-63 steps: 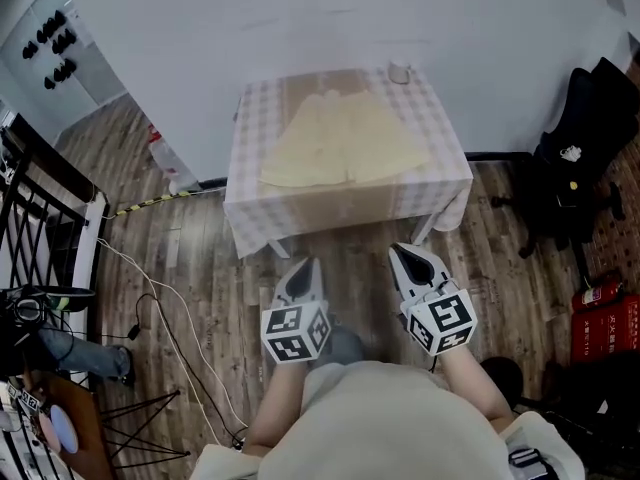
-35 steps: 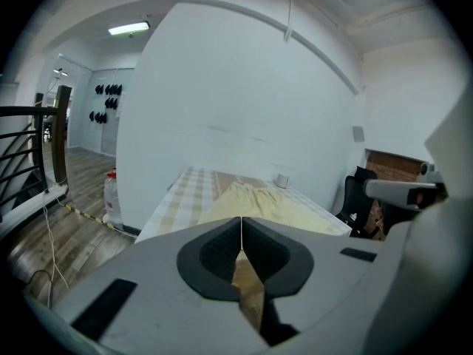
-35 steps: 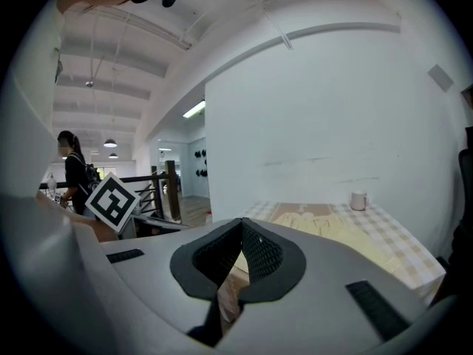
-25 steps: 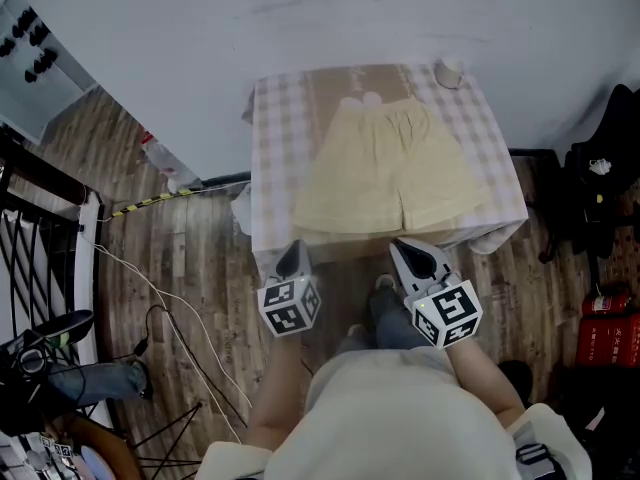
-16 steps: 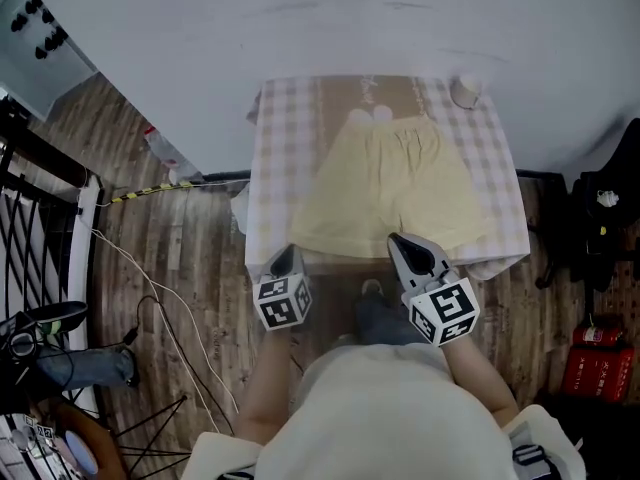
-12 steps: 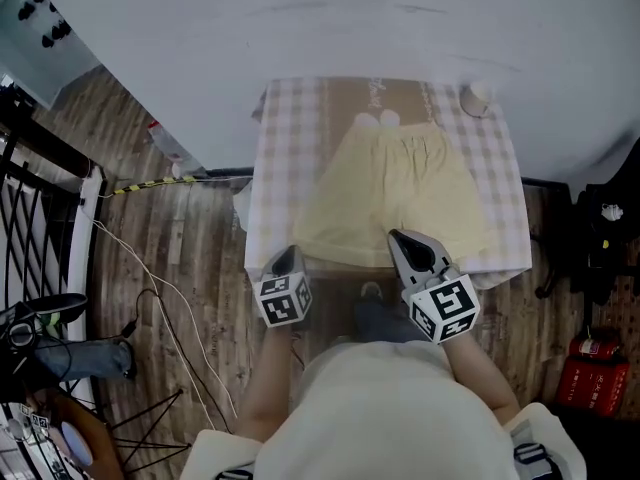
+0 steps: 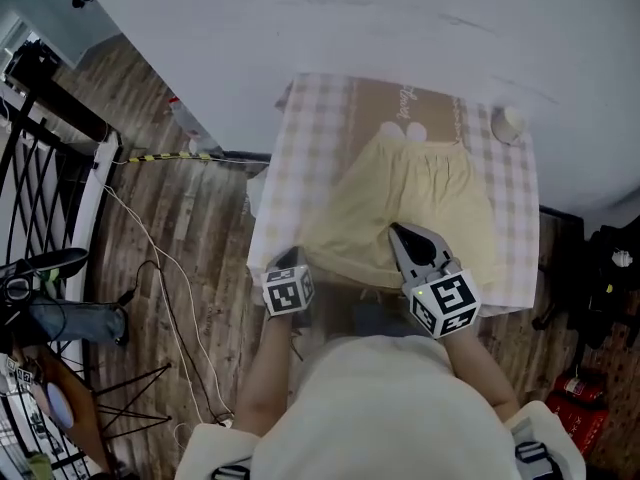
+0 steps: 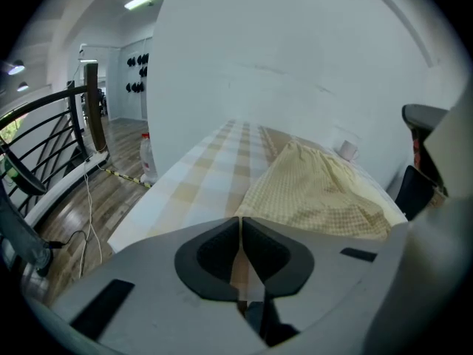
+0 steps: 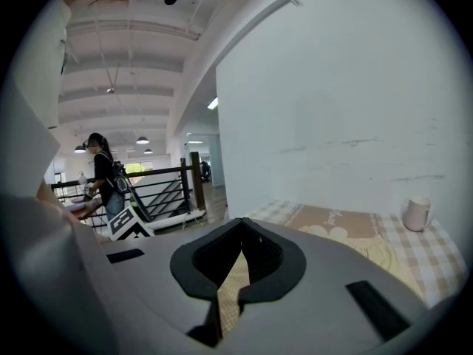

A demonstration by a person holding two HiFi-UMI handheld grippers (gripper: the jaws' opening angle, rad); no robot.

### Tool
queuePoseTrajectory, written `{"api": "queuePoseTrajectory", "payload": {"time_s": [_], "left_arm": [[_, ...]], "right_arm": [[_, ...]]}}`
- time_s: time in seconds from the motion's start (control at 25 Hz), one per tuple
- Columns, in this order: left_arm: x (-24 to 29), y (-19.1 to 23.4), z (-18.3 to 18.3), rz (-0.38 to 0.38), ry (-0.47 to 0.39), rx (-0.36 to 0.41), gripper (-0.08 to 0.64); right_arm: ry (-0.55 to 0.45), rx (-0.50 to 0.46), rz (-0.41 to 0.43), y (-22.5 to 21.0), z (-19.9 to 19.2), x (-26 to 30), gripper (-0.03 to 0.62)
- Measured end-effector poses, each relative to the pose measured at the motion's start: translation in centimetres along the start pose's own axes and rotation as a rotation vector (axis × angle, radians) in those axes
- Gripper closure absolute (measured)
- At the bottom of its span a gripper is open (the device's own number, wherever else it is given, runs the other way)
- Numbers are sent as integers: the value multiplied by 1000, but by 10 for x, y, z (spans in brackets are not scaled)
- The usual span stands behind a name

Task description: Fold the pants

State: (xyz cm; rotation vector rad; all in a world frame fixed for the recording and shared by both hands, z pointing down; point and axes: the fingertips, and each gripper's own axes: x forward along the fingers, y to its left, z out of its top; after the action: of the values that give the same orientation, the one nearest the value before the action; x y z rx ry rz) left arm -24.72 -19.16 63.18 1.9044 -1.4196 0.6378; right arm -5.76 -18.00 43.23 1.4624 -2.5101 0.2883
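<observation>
Pants [image 7: 420, 198]: lying flat on the checked table [image 7: 300, 148], waistband toward 12 o'clock.
Left gripper [image 7: 290, 255]: hovering at the table's 7 o'clock corner, jaws clenched, empty.
Right gripper [image 7: 398, 232]: hovering over the 6 o'clock hem, jaws clenched, empty.

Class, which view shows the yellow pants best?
The head view: the whole yellow pants lie spread on the checked table. The left gripper view shows them foreshortened; the right gripper view, only slivers.

We see the pale yellow, finely checked fabric shorts [image 7: 410, 208] spread flat and unfolded on the beige-and-white checked tablecloth [image 7: 300, 158], their gathered waistband toward the wall [image 7: 300, 28] and both leg hems near the cloth's front edge.
</observation>
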Motion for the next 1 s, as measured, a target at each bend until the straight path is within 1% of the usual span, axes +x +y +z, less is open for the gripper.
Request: {"api": "queuePoseTrajectory", "payload": {"time_s": [0.16, 0.32, 0.48, 0.64, 0.68, 0.72, 0.76, 0.8, 0.84, 0.92, 1.0], "left_arm": [[1, 1, -1, 43, -9, 9, 552], [-3, 5, 3, 130, -30, 20, 551], [0, 9, 2, 177, -18, 17, 551], [0, 11, 3, 251, -35, 45, 540], [-1, 12, 3, 275, -38, 41, 527], [-2, 14, 2, 294, -41, 31, 490], [-3, 15, 2, 301, -44, 18, 463], [-4, 15, 2, 297, -43, 6, 460], [-4, 14, 2, 286, -38, -3, 462], [-2, 13, 1, 263, -18, 4, 462], [0, 12, 1, 244, -4, 11, 483]], "right_arm": [[-4, -6, 46, -2, 5, 12, 592], [1, -7, 88, -5, 5, 18, 592], [9, -5, 121, -9, 3, 23, 592], [16, -2, 150, -13, 2, 24, 592], [18, 0, 156, -13, 2, 24, 592], [20, 2, 162, -14, 1, 24, 592], [22, 5, 166, -16, 0, 24, 592], [24, 8, 168, -18, -1, 23, 592], [28, 13, 170, -20, -2, 23, 592], [37, 27, 170, -21, -5, 25, 592], [43, 40, 172, -17, -7, 30, 592]]}}
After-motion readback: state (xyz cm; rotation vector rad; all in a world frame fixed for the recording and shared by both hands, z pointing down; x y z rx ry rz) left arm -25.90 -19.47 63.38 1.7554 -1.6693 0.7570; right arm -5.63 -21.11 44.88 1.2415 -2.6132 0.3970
